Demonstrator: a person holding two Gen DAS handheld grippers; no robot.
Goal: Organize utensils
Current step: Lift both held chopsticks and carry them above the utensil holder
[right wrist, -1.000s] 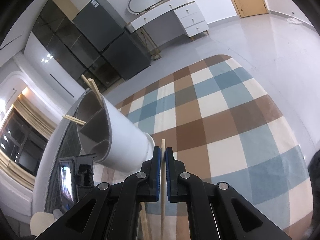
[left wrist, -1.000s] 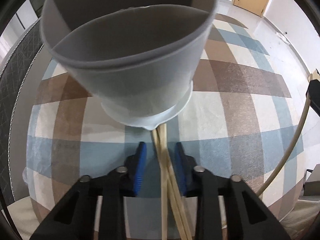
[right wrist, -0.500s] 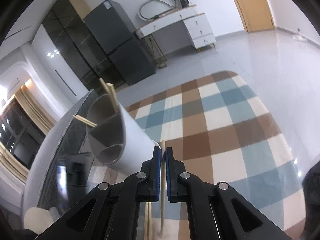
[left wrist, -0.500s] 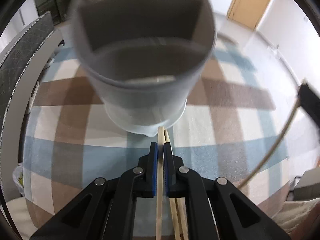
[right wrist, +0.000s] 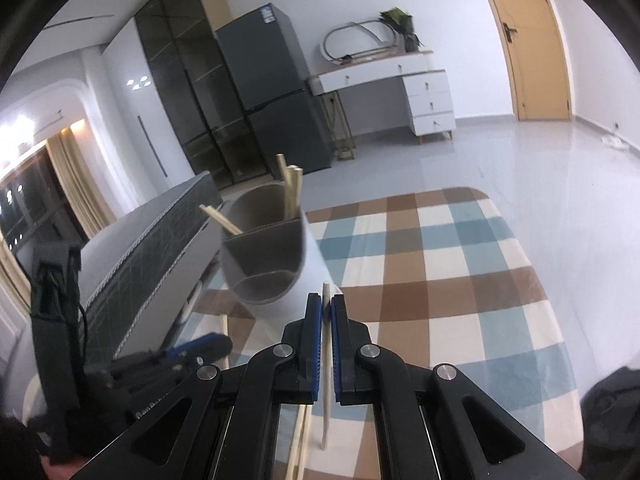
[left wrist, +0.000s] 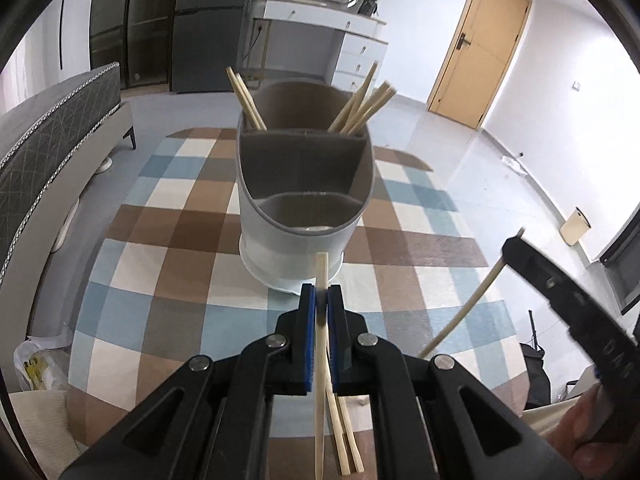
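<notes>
Here, each of my grippers clenches one pale wooden chopstick (left wrist: 322,276) before the grey three-compartment plastic utensil holder (left wrist: 304,208).
I should tilt both sticks upright and lower them into the far compartment with the others.

light: bright, even daylight | glare: sheen on floor (right wrist: 560,152) | edges: fisheye bending, dark vignette | blur: slight

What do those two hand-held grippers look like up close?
Both look alike. The left hand-held gripper and right hand-held gripper have matte black angular linkage arms joined by round silver pivot pins, ending in two narrow fingers lined with blue pads. Pale embossed lettering marks one gripper's side; I cannot read it.
</notes>
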